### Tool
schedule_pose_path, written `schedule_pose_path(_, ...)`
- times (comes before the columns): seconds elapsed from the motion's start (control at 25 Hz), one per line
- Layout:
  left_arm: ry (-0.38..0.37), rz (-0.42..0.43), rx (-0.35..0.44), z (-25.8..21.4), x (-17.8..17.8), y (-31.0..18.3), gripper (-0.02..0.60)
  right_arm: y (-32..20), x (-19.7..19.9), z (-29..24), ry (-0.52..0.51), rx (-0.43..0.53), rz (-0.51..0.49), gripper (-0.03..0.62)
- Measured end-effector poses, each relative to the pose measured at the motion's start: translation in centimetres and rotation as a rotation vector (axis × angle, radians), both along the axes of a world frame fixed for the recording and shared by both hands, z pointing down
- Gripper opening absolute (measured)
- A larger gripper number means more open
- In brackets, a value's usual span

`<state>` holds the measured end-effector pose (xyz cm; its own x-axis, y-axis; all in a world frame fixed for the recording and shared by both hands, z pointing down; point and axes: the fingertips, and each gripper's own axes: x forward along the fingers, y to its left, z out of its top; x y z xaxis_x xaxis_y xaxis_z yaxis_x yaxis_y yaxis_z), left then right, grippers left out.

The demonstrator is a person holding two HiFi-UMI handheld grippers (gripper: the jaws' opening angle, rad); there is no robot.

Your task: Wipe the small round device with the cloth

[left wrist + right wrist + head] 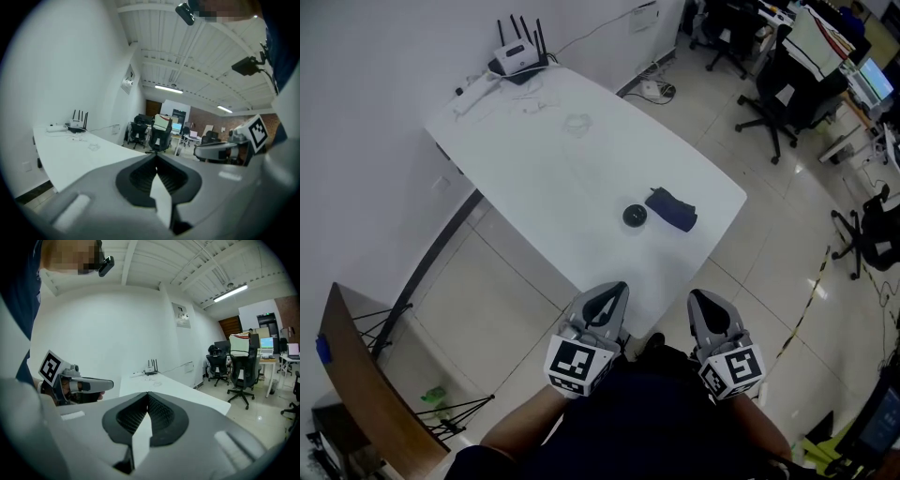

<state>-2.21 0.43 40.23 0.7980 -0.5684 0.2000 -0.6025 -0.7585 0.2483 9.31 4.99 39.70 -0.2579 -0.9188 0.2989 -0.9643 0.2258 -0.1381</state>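
Hovering at the tabletop's [562,169] near edge, left gripper [614,290] and right gripper [701,299] show fingers clenched, empty; I judge wiping not begun. Next I'd open and reach for the cloth [671,209] just right of the small round device [635,216]

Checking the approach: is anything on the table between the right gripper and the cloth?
Nothing visible stands in the way. Only bare white table lies between the right gripper, whose jaws are shut and empty, and the dark cloth. The small round device sits just left of the cloth, off that line.
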Motion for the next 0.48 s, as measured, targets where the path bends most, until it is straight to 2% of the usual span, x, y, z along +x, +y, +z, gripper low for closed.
schedule_pose_path(0.2,-0.020,-0.018,-0.020,0.7,0.2,-2.6,0.046,-3.0,1.3,1.4,0.033,-0.054,-0.003,0.006)
schedule_pose_path(0.4,-0.086,-0.070,-0.018,2.1,0.8,-4.8,0.100,-6.0,2.6,3.2,0.022,-0.085,-0.055,0.009)
schedule_pose_path(0.48,-0.112,-0.092,-0.025,2.9,1.4,-5.5,0.117,-7.4,3.4,3.9,0.027,-0.096,-0.087,0.041)
